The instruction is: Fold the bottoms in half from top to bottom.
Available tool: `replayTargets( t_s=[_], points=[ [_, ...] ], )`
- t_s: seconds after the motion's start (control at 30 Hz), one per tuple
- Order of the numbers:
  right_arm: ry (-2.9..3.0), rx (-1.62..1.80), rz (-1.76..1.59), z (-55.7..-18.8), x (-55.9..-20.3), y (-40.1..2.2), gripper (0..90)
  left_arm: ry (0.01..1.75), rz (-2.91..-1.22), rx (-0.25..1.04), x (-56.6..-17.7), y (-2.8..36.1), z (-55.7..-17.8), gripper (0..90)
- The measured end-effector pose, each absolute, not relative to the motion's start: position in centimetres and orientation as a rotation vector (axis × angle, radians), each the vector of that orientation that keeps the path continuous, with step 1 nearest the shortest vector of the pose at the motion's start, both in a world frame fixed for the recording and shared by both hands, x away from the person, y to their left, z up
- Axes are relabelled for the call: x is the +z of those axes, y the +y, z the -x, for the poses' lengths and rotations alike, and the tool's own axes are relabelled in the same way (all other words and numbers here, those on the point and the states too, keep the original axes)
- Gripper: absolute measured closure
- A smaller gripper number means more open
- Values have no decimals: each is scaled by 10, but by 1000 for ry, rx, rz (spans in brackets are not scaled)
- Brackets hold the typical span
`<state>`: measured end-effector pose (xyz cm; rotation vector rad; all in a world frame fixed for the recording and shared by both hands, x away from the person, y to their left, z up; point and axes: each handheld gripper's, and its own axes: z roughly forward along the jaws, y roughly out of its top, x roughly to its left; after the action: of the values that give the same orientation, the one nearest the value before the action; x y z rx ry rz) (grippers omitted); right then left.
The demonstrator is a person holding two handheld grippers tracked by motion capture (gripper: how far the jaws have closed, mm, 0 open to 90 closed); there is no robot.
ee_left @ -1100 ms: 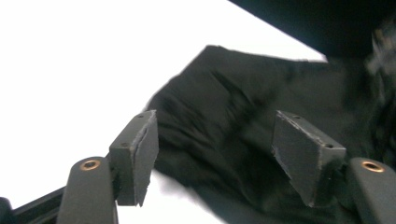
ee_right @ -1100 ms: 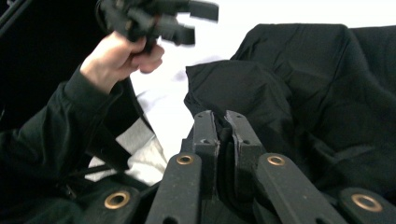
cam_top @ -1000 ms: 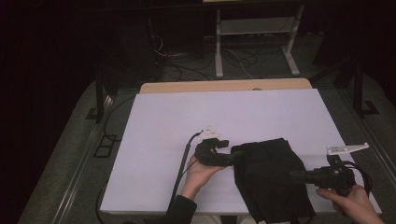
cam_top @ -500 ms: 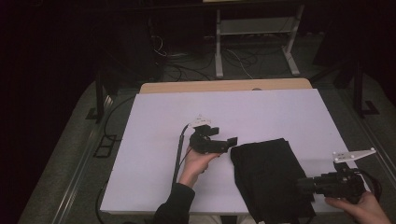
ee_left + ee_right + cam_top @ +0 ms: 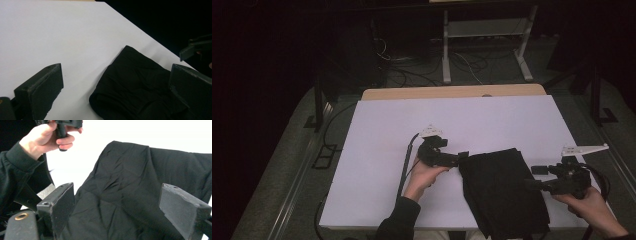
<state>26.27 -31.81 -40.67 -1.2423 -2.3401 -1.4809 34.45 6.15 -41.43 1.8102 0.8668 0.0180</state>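
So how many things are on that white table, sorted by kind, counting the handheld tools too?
Folded black cloth garment: 1
Handheld black tongs, both open: 2, the left tongs and the right tongs
White table sheet: 1
Total: 4

Black cloth (image 5: pixel 504 192) blocks near right; table (image 5: pixel 377 130) left open.

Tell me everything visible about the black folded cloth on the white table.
The black folded cloth looks like thin, matte, creased fabric, folded into a rough rectangle. It lies flat on the white table, at its near right part, its near end reaching the table's edge. Both open tools flank it without gripping it.
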Motion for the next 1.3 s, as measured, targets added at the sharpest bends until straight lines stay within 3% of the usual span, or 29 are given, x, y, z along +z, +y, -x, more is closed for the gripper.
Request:
replayTargets(
  t_s=[0.1, 0.27, 1.3],
  points=[
    [-2367, -1463, 1239, -271, -407, -316, 30, 869, -1812, 21, -415, 62, -345, 0],
    [-2417, -1426, 1244, -282, -407, -313, 7, 871, -1819, 27, -415, 62, -346, 0],
    [-2428, -1412, 1330, -334, -409, -324, 7, 855, -1894, 35, -424, 53, -345, 0]
  ],
)
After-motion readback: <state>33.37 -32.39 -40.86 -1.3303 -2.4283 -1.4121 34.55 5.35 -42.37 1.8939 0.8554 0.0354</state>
